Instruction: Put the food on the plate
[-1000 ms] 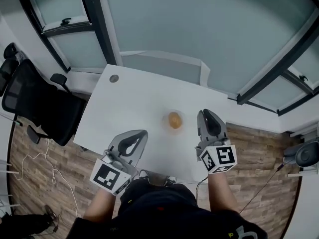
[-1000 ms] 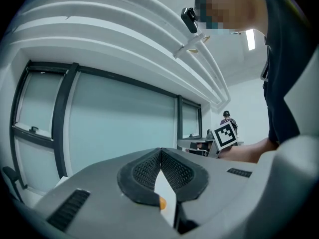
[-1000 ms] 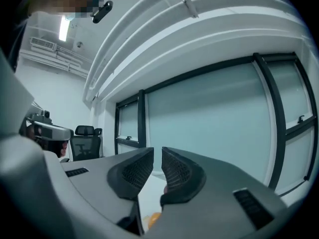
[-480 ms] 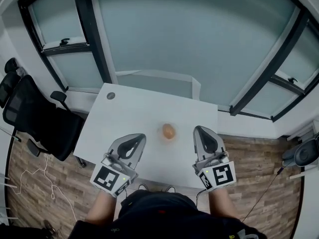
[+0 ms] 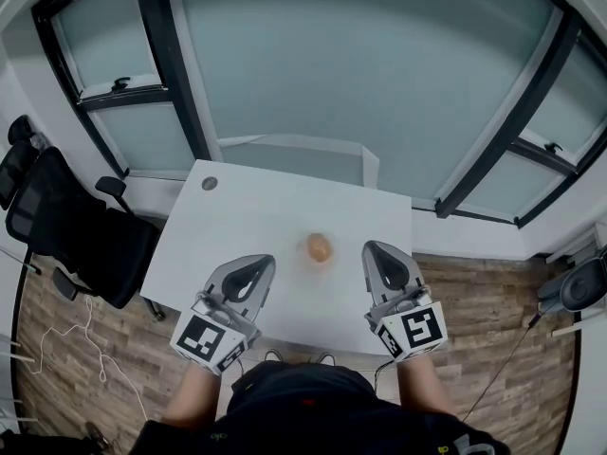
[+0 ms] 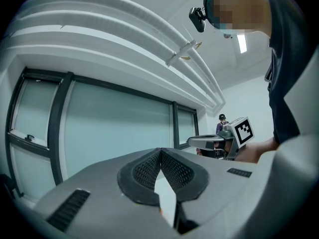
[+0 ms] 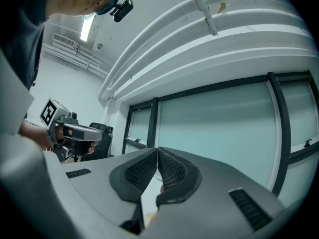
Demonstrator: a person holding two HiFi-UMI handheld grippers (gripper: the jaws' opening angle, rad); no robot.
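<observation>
Nearest the person, the left hand-held gripper and the right hand-held gripper are held level over the near edge of the surface, one to each side of the middle. Each gripper's own view shows its ribbed pads meeting at the tip with nothing between them, so both are closed and empty. Neither touches anything on the surface. Being closed, empty and kept apart from the food, they look parked rather than ready to grasp.

Just beyond and between them lies the food, a small round golden-brown piece near the middle of the surface. It rests inside what appears to be a clear plate, though the rim is faint and hard to make out from the head view. If that is right, the food is already where the task wants it and nothing is left to carry. That would also explain why both grippers are closed, since nothing calls for open jaws.

Farther on, the rest of the surface is bare apart from a small grey disc at the far left corner, probably a cable port. A black chair stands off to the left, well clear of the work. Beyond the far edge are tall frosted windows.
</observation>
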